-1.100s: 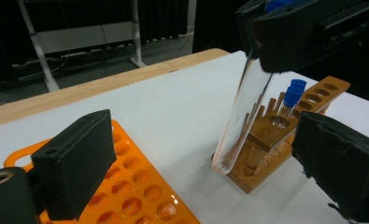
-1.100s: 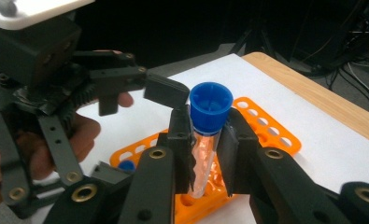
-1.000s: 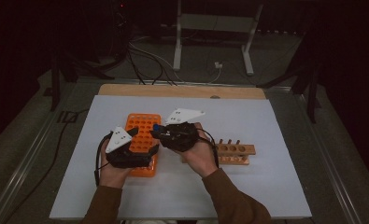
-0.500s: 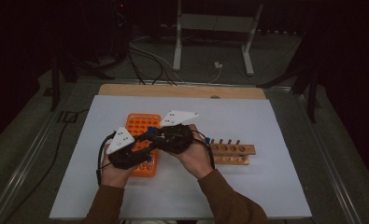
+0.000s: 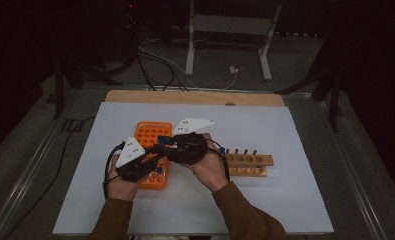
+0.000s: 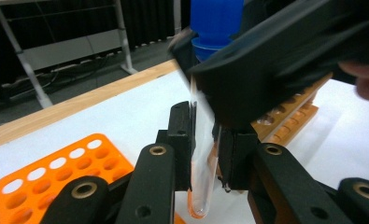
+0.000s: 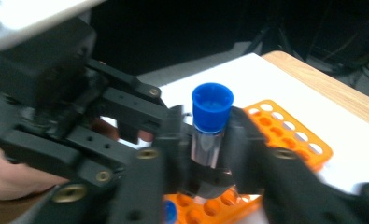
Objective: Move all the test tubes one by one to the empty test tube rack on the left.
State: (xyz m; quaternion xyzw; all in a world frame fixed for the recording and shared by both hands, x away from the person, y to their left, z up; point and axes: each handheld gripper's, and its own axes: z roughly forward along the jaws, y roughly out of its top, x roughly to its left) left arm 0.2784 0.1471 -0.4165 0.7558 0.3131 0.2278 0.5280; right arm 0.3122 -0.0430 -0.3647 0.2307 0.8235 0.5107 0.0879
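Note:
A clear tube (image 6: 203, 182) with a blue cap (image 7: 212, 106) hangs tilted over the orange rack (image 5: 149, 132). My left gripper (image 6: 204, 154) has just been closing and its pads now press on the tube's lower half. My right gripper (image 7: 213, 154) has just been opening; the tube's upper part, under the cap, still stands between its jaws, which look slack. In the high view the two grippers meet tip to tip, left gripper (image 5: 155, 152) and right gripper (image 5: 166, 146), above the rack's right side.
A wooden rack (image 5: 250, 161) with a row of holes lies right of my hands. Another blue-capped tube (image 5: 159, 171) stands in the orange rack's near edge. A white mat (image 5: 295, 200) covers the table, with a wooden strip (image 5: 195, 97) at the back.
My right hand has shifted slightly left, bringing the tube to the left gripper. The left jaws have closed around the tube. The right jaws have loosened a little.

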